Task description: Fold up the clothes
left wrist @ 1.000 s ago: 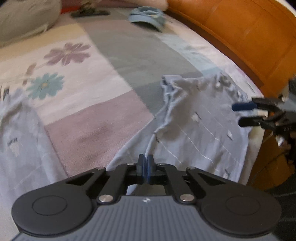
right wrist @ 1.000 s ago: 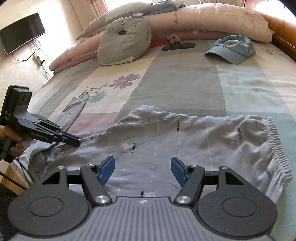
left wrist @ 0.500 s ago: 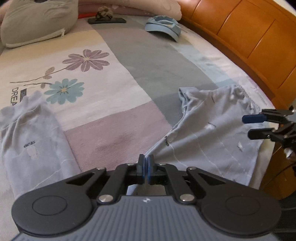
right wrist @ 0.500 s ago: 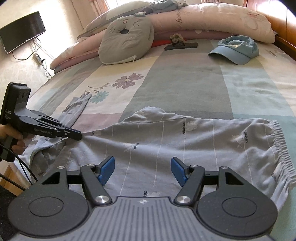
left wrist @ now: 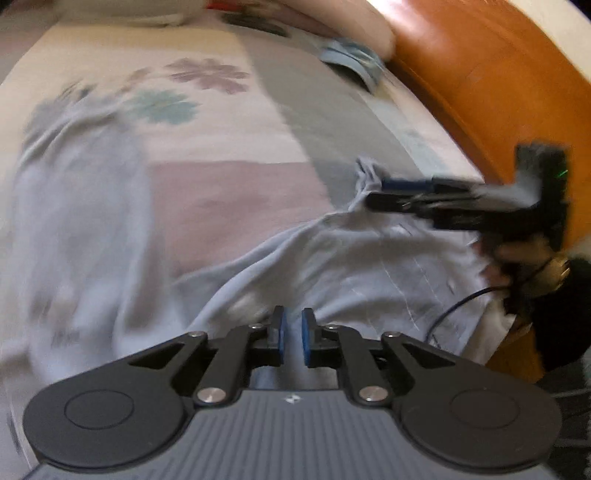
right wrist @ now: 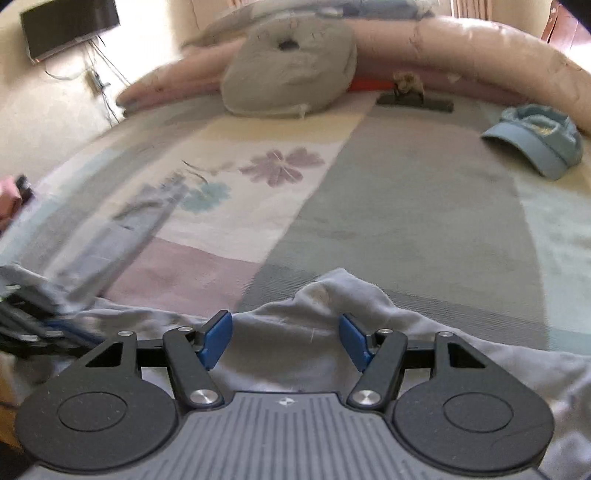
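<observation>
- One pale grey-blue pair of trousers [left wrist: 369, 258] lies rumpled at the near edge of the bed, one leg [left wrist: 74, 221] stretched away over the patchwork bedspread [right wrist: 406, 221].
- The left gripper [left wrist: 291, 334] has its blue pads a narrow slit apart, with trouser cloth showing in the gap; whether it pinches the cloth I cannot tell, as this view is blurred.
- The right gripper [right wrist: 284, 339] stands wide open just over a raised fold of the trousers, holding nothing.
- From the left wrist view the right gripper [left wrist: 376, 192] reaches in from the side over the cloth.
- One light blue cap [right wrist: 535, 147] lies well apart on the bedspread.
- One grey ring-shaped cushion [right wrist: 291, 77] leans on a long pink pillow [right wrist: 461, 55].
- One small dark stand [right wrist: 413, 99] lies beside the cushion.
- An orange wooden bed frame [left wrist: 480, 92] borders the bed.
- One black television [right wrist: 70, 29] hangs on the wall.
</observation>
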Demonstrator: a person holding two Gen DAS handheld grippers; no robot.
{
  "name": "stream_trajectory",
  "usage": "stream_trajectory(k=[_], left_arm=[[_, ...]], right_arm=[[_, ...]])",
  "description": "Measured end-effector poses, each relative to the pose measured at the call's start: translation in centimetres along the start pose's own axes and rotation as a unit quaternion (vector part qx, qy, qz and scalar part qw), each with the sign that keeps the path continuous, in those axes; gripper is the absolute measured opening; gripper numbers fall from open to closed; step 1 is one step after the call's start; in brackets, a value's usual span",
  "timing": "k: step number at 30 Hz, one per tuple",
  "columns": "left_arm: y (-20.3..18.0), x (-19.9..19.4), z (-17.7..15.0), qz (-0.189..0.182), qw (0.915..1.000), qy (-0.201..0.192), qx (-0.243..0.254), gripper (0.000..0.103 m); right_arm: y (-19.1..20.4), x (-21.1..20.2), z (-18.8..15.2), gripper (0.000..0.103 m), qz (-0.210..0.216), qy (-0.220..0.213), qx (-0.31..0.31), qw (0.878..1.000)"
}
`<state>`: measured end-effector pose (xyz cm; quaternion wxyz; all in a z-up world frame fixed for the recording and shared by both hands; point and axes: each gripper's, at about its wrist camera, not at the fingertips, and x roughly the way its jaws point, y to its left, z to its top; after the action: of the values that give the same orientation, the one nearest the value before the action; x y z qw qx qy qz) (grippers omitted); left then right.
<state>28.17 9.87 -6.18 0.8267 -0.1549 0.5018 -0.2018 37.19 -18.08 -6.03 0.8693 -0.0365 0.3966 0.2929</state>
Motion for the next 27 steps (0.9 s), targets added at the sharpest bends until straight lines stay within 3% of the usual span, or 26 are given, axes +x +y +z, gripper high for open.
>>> stream_trajectory(k=[4, 9, 14, 16, 20, 23, 25, 27], left_arm=[[1.1, -1.7, -0.7, 0.024, 0.9995, -0.002, -0.02, 0.009], [0.3, -2.8, 0.5, 0.029, 0.9995, -0.01, -0.002, 0.01], [-2.0, -2.0, 4.6, -0.031, 0.9983, -0.04, 0.03, 0.021], [-3.8, -0.3, 6.6, -0.059, 0.9964, -0.042, 0.045, 0.021], [-7.7, 4.4, 9.9, -0.101, 0.9913, -0.045, 0.073, 0.022], [-10.2, 9.3, 11.3, -0.126, 0.9886, -0.02, 0.081, 0.022], [-11.2, 12.5, 11.5, -0.096, 0.9905, -0.007, 0.098, 0.022], [-10.9, 14.1, 11.8, -0.074, 0.9933, -0.012, 0.088, 0.015]], right_arm=[[0.4, 1.4, 0.5, 0.083, -0.014, 0.006, -0.011, 1.0], [0.7, -1.0, 0.7, 0.082, -0.011, 0.013, -0.009, 1.0], [-1.7, -4.7, -3.5, 0.082, -0.052, 0.04, 0.041, 0.997], [-2.7, -5.8, -5.7, 0.082, -0.069, 0.053, 0.063, 0.994], [-2.9, -8.1, -8.4, 0.084, -0.067, 0.032, 0.083, 0.994], [-3.0, -9.0, -9.7, 0.084, -0.067, 0.012, 0.094, 0.993], [-3.0, -9.5, -10.3, 0.085, -0.067, 0.007, 0.096, 0.993], [-3.0, -10.1, -10.7, 0.087, -0.072, 0.01, 0.094, 0.993]])
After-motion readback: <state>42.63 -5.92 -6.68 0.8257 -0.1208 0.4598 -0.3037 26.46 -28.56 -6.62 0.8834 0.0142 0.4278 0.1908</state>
